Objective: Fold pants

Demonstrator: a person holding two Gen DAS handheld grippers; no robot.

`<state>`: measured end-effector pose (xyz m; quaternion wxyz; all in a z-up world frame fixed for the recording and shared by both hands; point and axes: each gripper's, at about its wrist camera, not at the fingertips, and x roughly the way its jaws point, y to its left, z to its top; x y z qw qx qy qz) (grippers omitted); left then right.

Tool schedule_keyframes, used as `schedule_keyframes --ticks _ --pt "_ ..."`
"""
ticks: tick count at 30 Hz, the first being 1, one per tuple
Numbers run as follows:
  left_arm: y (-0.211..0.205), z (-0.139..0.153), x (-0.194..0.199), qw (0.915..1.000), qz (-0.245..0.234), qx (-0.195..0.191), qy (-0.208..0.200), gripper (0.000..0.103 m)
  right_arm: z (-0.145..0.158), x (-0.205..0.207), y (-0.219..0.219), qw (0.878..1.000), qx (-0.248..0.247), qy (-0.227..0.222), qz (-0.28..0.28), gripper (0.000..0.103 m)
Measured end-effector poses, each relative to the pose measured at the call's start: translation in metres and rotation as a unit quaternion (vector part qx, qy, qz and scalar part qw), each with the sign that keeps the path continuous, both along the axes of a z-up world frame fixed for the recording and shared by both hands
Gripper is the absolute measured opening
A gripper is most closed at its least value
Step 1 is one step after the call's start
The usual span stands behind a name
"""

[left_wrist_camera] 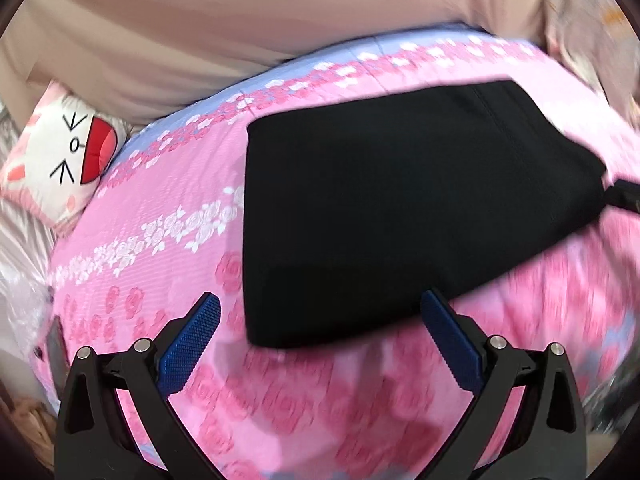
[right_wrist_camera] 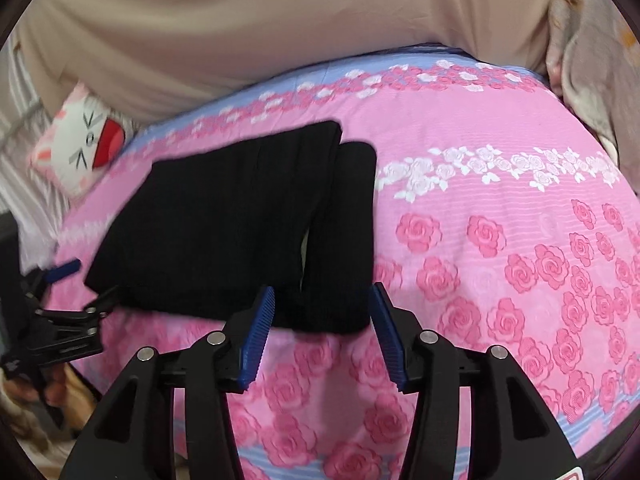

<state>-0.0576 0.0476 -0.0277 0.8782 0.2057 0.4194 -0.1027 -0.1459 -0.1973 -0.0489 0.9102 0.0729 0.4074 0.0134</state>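
Two wrist views show the same bed. In the left wrist view, the black pants lie folded into a thick, roughly rectangular bundle across the centre and right of the frame, resting on a pink bedspread printed with roses and white flower bands. The left gripper fills the lower part of the frame with its jaws spread wide and nothing pinched; its blue pads sit on either side of the near edge of the bundle, and whether the right-hand pad touches the cloth cannot be told. A cushion with a cartoon cat face sits at the left edge, and a beige fabric backdrop spans the top. At the right edge a dark blurred part of the other tool shows just beside the pants. In the right wrist view, the pants lie in the centre left, a narrower folded strip lying alongside the main bundle on its right. The right gripper stands at bottom centre with its jaws partly apart; the near end of that strip lies between the fingertips, and the pads do not press on it. The left gripper appears at the left edge beside the bundle's near corner, held by a person's hand.
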Motion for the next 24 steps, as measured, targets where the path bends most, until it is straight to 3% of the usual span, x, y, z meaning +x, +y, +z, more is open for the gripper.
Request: schedule_keyframes --ticks 4,7,8,9,10,11,12,13,15,17,20,22,23,24 --pt "0.0 -0.015 0.0 0.9987 0.007 0.047 -0.02 0.098 -0.004 0.001 0.012 1.0 -0.03 -0.005 0.007 0.049" --pt "0.004 -0.016 0.011 0.9984 0.018 0.04 -0.036 0.096 0.0 0.009 0.021 0.999 -0.039 -0.018 0.023 0.046" --pt "0.006 -0.016 0.017 0.9988 0.019 0.029 -0.036 0.09 0.0 0.015 0.025 0.999 -0.037 -0.02 0.035 0.04" --pt "0.008 -0.017 0.022 0.9994 0.014 0.017 -0.029 0.064 -0.002 0.021 0.028 0.998 -0.039 -0.015 0.038 0.033" --pt "0.01 -0.02 0.031 1.0 0.0 -0.009 0.004 0.054 -0.004 0.027 0.03 0.998 -0.047 -0.012 0.038 0.032" --pt "0.012 -0.018 0.035 0.9997 0.001 -0.024 0.011 0.051 -0.004 0.033 0.032 0.998 -0.049 -0.01 0.039 0.027" --pt "0.014 -0.012 0.037 0.9991 -0.006 -0.038 0.015 0.04 0.0 0.033 0.031 0.998 -0.041 -0.014 0.042 0.023" --pt "0.016 -0.005 0.037 0.9987 -0.01 -0.048 0.016 0.037 0.01 0.03 0.031 0.998 -0.027 -0.027 0.044 0.023" --pt "0.027 0.017 0.036 0.9965 -0.012 -0.083 0.011 0.037 0.037 0.015 0.028 0.997 -0.012 -0.063 0.042 0.023" --pt "0.032 0.024 0.034 0.9967 -0.007 -0.081 0.003 0.037 0.042 0.008 0.026 0.997 -0.022 -0.069 0.035 0.023" --pt "0.028 0.0 0.037 0.9997 0.011 -0.022 0.005 0.043 -0.003 0.023 0.011 1.0 -0.013 0.004 0.023 0.023" --pt "0.028 -0.017 0.036 0.9994 0.018 -0.014 0.025 0.046 -0.01 0.018 0.007 1.0 -0.006 -0.007 0.019 0.024" --pt "0.029 -0.017 0.032 0.9995 0.024 -0.013 0.019 0.05 -0.003 0.013 0.006 1.0 0.0 -0.006 0.018 0.029" --pt "0.03 -0.012 0.027 0.9995 0.026 -0.011 0.009 0.065 0.005 0.009 0.004 1.0 0.002 -0.014 0.013 0.033"
